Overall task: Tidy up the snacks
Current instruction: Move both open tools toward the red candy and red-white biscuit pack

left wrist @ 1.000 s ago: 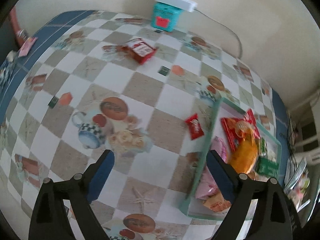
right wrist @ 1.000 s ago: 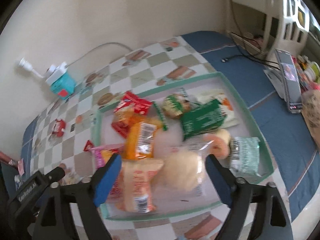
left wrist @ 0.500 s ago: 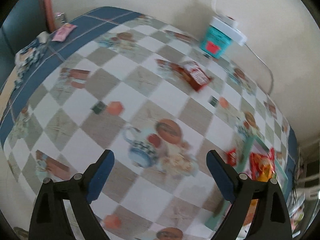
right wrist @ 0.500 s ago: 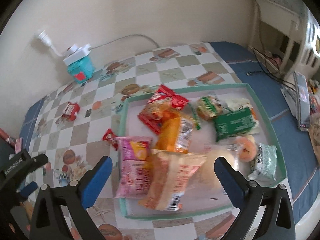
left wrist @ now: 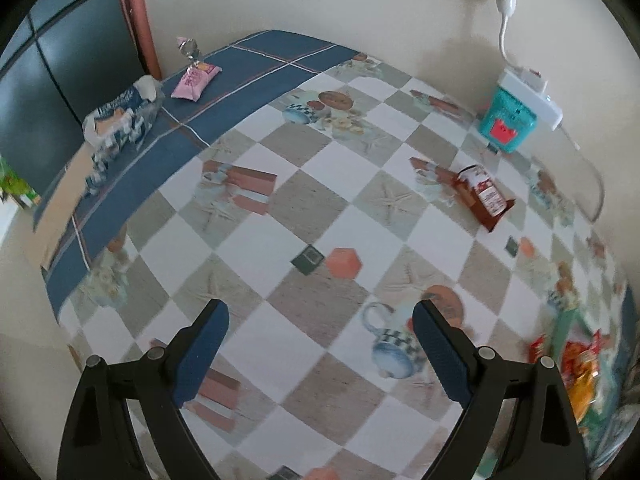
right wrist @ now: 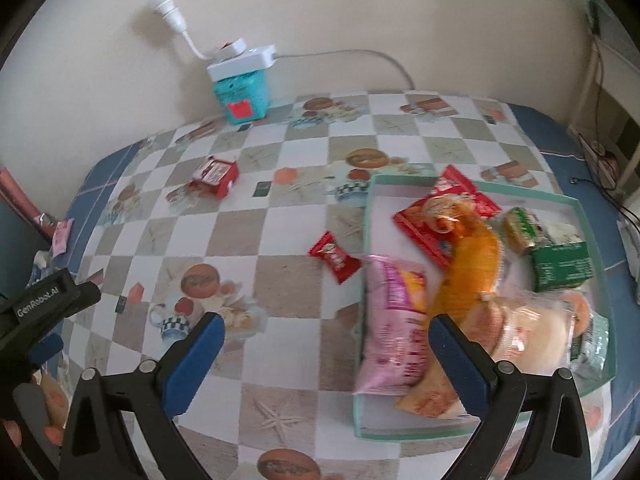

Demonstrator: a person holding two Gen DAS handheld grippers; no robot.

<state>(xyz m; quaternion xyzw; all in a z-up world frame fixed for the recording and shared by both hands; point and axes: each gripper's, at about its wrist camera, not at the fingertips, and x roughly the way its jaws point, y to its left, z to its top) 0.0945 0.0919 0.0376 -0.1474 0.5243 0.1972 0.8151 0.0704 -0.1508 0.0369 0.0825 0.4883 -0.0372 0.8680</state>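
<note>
A teal tray point(right wrist: 596, 248) on the checkered tablecloth holds several snack packs, among them a pink bag point(right wrist: 394, 320) and an orange pack point(right wrist: 466, 268). A small red candy pack point(right wrist: 334, 257) lies on the cloth just left of the tray. A red snack box point(right wrist: 215, 173) lies farther back left; it also shows in the left wrist view point(left wrist: 482, 196). A pink packet point(left wrist: 195, 80) lies at the table's far left corner. My right gripper point(right wrist: 326, 352) is open and empty, above the tray's left edge. My left gripper point(left wrist: 320, 344) is open and empty over the cloth.
A teal box point(right wrist: 242, 96) with a white power strip on top stands against the back wall. A tissue pack point(left wrist: 124, 116) lies on the blue border at the left. The tray's edge point(left wrist: 562, 328) shows at the left wrist view's right side.
Both grippers have swung left. The left wrist view now takes in the table's left corner. The right wrist view has the tray moved right and the loose red packs in sight.
</note>
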